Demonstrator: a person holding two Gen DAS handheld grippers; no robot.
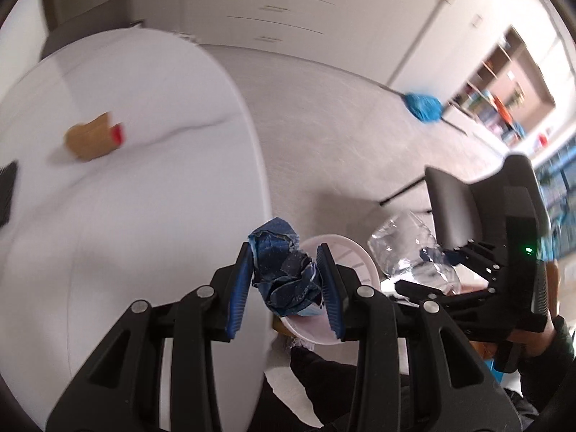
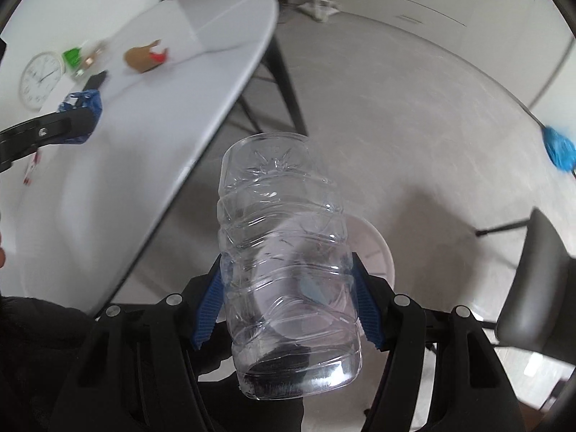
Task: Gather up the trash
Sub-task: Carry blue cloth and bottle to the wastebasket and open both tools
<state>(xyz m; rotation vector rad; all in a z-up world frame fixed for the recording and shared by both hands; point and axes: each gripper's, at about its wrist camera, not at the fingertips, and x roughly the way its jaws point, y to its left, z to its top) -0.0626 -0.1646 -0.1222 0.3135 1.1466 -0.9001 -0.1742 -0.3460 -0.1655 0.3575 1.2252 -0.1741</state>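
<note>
My left gripper [image 1: 286,280] clamps crumpled blue wrapper [image 1: 284,270]; right gripper [image 2: 288,302] grips clear crushed plastic bottle [image 2: 284,252] above white bin [image 2: 378,252].

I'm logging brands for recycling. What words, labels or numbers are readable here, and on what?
None can be read.
Wall clock on the table: numerals too small and blurred.
Clear plastic bottle in the right gripper: no label.
Crumpled blue wrapper in the left gripper: no legible print.

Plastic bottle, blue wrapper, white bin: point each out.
plastic bottle [image 2: 284,252], right wrist view, on its ribbed clear body.
blue wrapper [image 1: 284,270], left wrist view, on the crumpled middle.
white bin [image 1: 345,248], left wrist view, on its far rim.
</note>
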